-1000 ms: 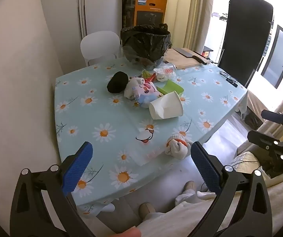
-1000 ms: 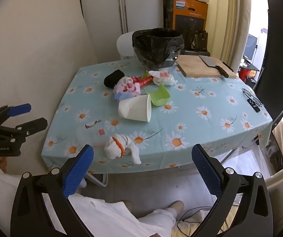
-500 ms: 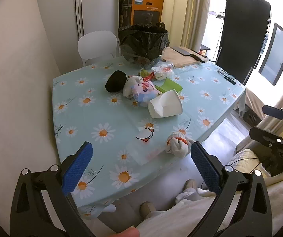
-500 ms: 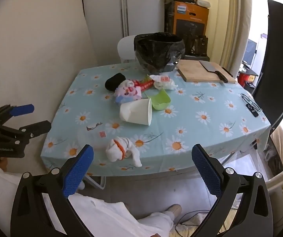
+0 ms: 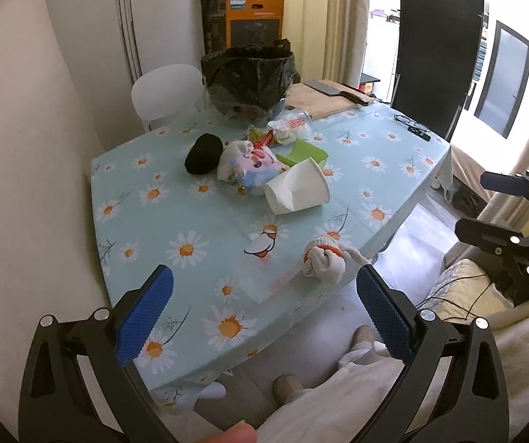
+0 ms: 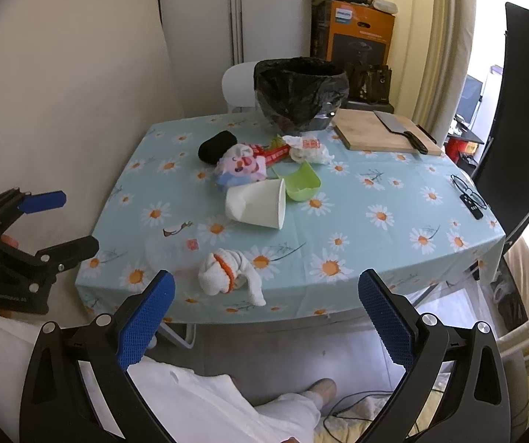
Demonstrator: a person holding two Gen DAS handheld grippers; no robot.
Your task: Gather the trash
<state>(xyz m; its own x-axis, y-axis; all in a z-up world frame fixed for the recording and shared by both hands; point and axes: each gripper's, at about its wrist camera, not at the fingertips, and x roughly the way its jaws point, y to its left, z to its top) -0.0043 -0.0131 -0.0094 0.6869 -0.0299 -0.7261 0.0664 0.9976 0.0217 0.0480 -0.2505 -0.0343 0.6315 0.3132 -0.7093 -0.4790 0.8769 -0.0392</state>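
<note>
Both grippers are held off the near edge of the table [image 5: 175,217], above the person's lap. Left gripper [image 5: 262,304]: jaws spread wide, nothing held between the blue pads. Right gripper [image 6: 266,312]: same, wide apart and empty.

Trash is clustered mid-table, in front of the black-lined bin [image 6: 301,92] at the far edge:
- paper cup [image 6: 258,205] lying on its side, touching the green bowl [image 6: 301,184] just behind it
- cartoon-printed packet [image 6: 242,166] just beside the cup, black bundle [image 6: 216,146] beside that
- red wrapper [image 6: 277,152] and crumpled white wrapper [image 6: 308,149] nearest the bin
- balled white sock with orange band [image 6: 227,271] alone near the front edge, well apart from the cluster

Seen only from the right wrist: the bin's open mouth from above, and the full cutting board [image 6: 382,131] with the cleaver [image 6: 399,131] on it. From the left wrist the bin is seen side-on and the board [image 5: 323,101] is partly hidden behind it.

Each view catches the other gripper at its margin: right gripper at the right edge of the left view [image 5: 500,203], left gripper at the left edge of the right view [image 6: 68,221].

A flat clear sheet [image 5: 271,277] seems to lie on the cloth beside the sock; glare makes this uncertain.

Glasses [image 6: 465,186] and a small black remote [image 6: 473,208] lie near the table's right corner.
</note>
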